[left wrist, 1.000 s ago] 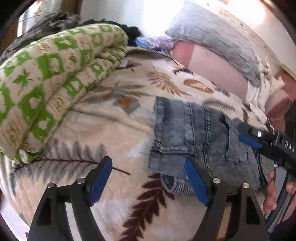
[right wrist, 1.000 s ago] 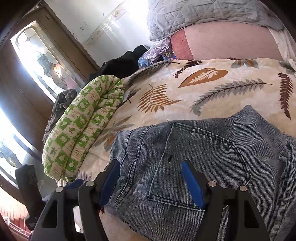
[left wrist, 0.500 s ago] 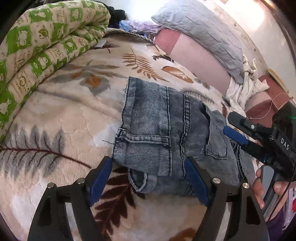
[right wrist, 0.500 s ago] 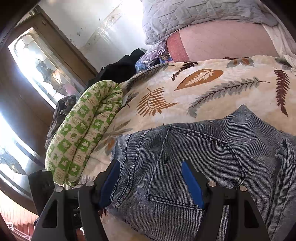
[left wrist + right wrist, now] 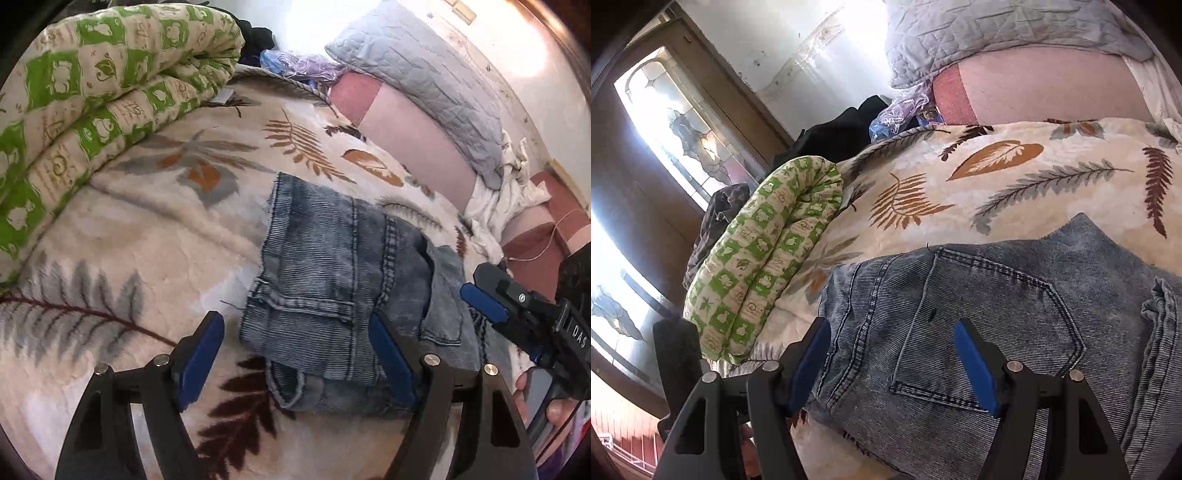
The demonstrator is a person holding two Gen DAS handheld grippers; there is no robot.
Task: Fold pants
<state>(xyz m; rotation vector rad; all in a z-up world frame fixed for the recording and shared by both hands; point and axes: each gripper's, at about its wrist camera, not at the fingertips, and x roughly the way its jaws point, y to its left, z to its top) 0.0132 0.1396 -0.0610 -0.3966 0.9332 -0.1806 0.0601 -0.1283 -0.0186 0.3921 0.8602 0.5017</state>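
While the jeans (image 5: 332, 295) look mostly folded already, I'd say this is the tidy-up stage, not the first fold. They sit as a compact bundle on the leaf-print blanket (image 5: 147, 229) covering the bed, roughly mid-bed and toward the near edge. The rolled green quilt (image 5: 92, 92) lies along the far-left side, well apart from them, and the pillows (image 5: 424, 74) are stacked up at the head end.

The left tongs (image 5: 295, 362) are spread wide, holding nothing. One blue pad sits over bare blanket, and the other is at or over the denim near the bundle's near edge; I can't tell if it's actually touching. From the left camera you can also see the right tongs (image 5: 484, 302) coming in at the bundle's right side. In the right view they're (image 5: 894, 362) open too, hovering low over the back pocket (image 5: 990, 325), gripping nothing.

There's a loose bit of hem or cuff (image 5: 291, 384) poking out under the top layer at the near edge, so the stack isn't quite square.

My guess for the next move: either pinch the near edge with both tongs and fold once more toward the pillows, or just tuck that stray loop and flatten the top. Either way both tongs need to grab through all the layers, otherwise only the top one will lift and the bundle will come apart.
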